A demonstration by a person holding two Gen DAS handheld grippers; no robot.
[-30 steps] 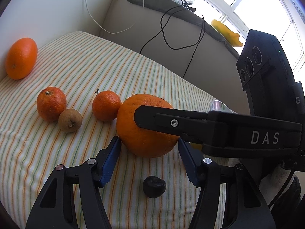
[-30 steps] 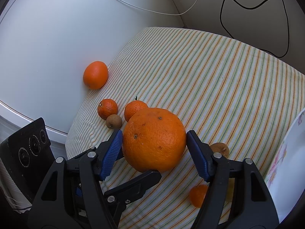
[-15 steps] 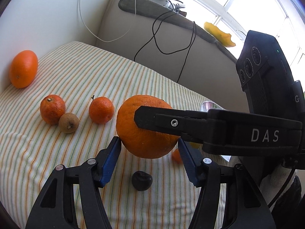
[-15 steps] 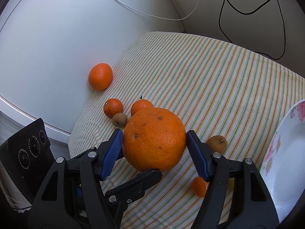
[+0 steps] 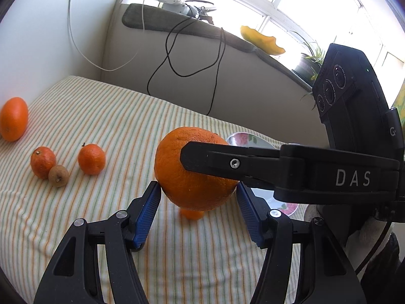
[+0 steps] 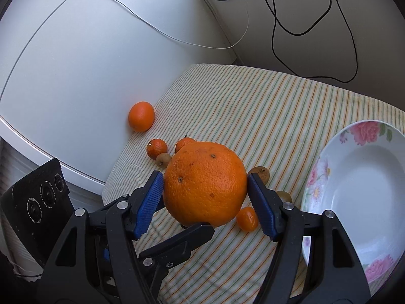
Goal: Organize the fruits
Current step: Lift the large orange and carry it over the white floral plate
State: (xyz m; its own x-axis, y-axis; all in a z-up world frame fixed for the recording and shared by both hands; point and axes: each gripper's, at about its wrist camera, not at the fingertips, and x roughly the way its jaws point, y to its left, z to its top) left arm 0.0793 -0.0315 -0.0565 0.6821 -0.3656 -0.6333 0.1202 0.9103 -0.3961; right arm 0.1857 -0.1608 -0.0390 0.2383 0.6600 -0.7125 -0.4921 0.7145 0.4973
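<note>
Orange point(image 6: 205, 185) skin was pinched by both grippers' jaws; it was best lowered gently onto the plate point(image 6: 354, 177).

The large orange point(image 6: 205, 183) hides most of one small orange point(image 6: 186, 143) behind it, the right gripper's blue pad point(image 6: 260, 209) covers part of two small brown fruits point(image 6: 259, 172), and the picture's edge cuts off the flowered plate point(image 6: 319, 174).
</note>
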